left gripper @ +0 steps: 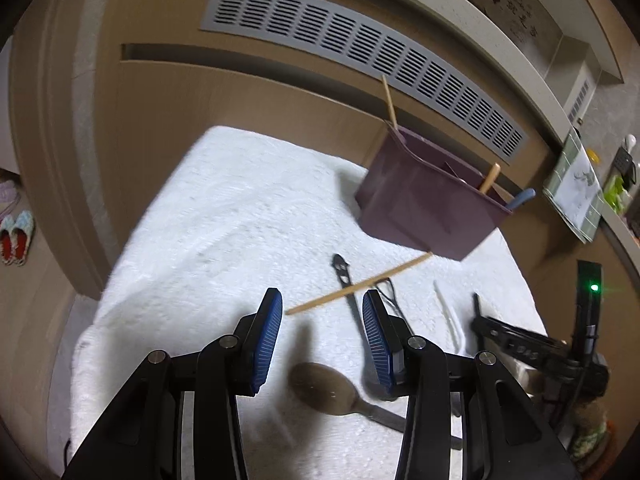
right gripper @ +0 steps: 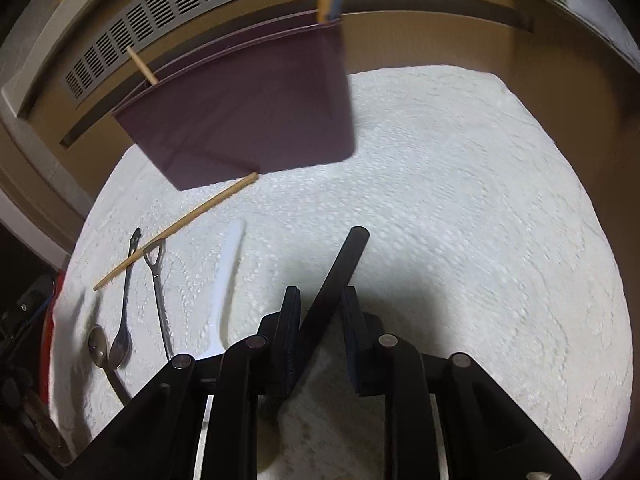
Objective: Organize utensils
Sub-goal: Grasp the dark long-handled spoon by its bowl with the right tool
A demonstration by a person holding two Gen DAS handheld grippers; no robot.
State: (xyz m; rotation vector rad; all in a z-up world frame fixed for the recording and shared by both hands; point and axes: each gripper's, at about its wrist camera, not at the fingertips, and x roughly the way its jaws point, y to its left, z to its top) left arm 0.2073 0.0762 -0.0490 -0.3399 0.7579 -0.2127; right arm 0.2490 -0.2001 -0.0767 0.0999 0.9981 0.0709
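A purple organizer box [left gripper: 420, 208] stands at the far side of a white towel [left gripper: 224, 208], with a chopstick [left gripper: 390, 100] and two handles sticking out of it. My left gripper [left gripper: 320, 312] hovers open over the towel; a spoon's bowl [left gripper: 322, 394] lies below, between its fingers. A loose chopstick [left gripper: 360, 284] lies across a dark-handled spoon [left gripper: 344, 276] just ahead. In the right wrist view my right gripper [right gripper: 320, 304] is shut on a black utensil handle [right gripper: 344, 264] that slants up out of the jaws. The rest of that utensil is hidden.
Left of my right gripper lie a white utensil [right gripper: 228, 276], a metal utensil with a loop handle [right gripper: 158, 296] and two spoons [right gripper: 120, 332]. The right half of the towel [right gripper: 460, 200] is bare. A brown cabinet with a grey vent grille [left gripper: 360, 48] rises behind the towel.
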